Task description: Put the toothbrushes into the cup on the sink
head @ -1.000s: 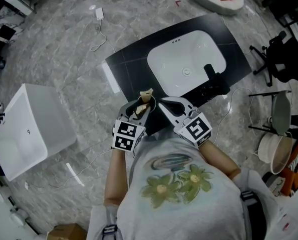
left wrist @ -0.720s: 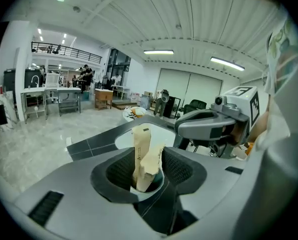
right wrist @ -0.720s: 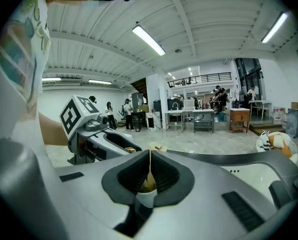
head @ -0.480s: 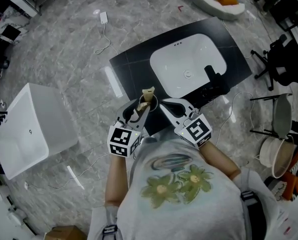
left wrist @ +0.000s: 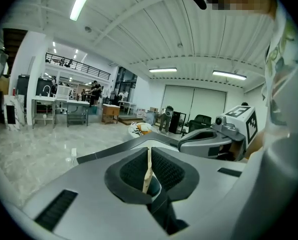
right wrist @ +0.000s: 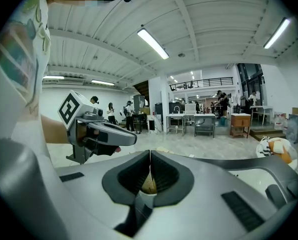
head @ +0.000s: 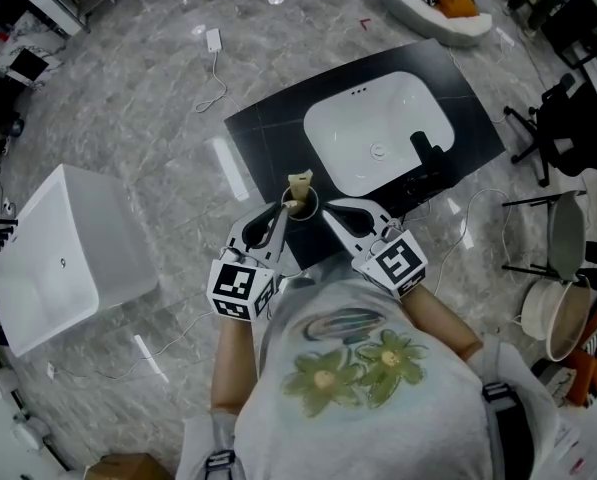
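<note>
Apparently the task is almost at its end. The cup (head: 300, 208) stands at the near edge of the black counter (head: 263, 133). The white sink (head: 368, 118) lies just behind the cup, and the dark tap (head: 425, 150) is behind the cup and to its right. A beige toothbrush (head: 300, 181) stands upright in the cup, with its head above the rim. There is more beige inside the cup, but I cannot count how many brushes are there. I see no other toothbrush on the counter around the cup, so I judge that nothing is left to collect.

The left gripper (head: 281, 216) is just beside the cup, on its near left side, and points at it. Its jaws have just been closing and now leave only a thin slit between the pads. In the left gripper view a narrow beige line shows in this slit, above the cup's rim. I read it as the toothbrush in the cup beyond the tips and not as a pinch, because in the head view the brush stands in the cup, clear of the tips. This stays a judgement.

The right gripper (head: 328, 208) is near the cup on its near right side. Its pads are pressed together with nothing between them, and its own view shows the cup with its beige content just below the tips.

What remains, as I judge it, is only to take both grippers away from the cup without knocking it.
</note>
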`<state>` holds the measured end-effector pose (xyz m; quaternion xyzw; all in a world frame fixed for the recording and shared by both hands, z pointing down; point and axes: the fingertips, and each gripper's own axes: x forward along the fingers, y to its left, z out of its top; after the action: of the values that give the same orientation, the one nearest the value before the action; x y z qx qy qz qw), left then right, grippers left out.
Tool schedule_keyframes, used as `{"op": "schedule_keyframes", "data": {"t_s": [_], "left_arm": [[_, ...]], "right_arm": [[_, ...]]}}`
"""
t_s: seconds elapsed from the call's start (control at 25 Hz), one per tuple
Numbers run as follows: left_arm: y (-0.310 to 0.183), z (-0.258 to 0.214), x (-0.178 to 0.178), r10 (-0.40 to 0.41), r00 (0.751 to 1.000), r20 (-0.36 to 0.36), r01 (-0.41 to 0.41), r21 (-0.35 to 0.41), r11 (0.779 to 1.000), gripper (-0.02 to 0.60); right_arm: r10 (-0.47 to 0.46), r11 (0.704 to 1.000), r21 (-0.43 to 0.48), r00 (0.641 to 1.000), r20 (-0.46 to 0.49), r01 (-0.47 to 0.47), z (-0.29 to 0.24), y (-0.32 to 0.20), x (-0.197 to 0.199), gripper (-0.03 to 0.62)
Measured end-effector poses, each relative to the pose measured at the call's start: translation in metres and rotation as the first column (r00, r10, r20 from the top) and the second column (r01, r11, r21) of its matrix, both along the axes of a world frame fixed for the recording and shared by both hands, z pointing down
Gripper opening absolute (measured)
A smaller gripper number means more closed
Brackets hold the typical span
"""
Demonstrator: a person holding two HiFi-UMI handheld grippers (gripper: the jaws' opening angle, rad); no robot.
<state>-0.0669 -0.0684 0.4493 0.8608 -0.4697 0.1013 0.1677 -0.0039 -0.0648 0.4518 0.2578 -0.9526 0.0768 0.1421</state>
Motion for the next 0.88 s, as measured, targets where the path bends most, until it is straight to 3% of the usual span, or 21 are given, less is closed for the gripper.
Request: {"op": "schedule_keyframes", "data": {"t_s": [0.88], "left_arm": [[0.019,0.001,-0.003,0.009,1.000,0.007,-0.009,-0.022,1.000,0.021]], "right_arm": [[-0.009,1.000,0.016,1.000,-0.022,0.009,-0.002,0.016,-0.001,0.041]]}}
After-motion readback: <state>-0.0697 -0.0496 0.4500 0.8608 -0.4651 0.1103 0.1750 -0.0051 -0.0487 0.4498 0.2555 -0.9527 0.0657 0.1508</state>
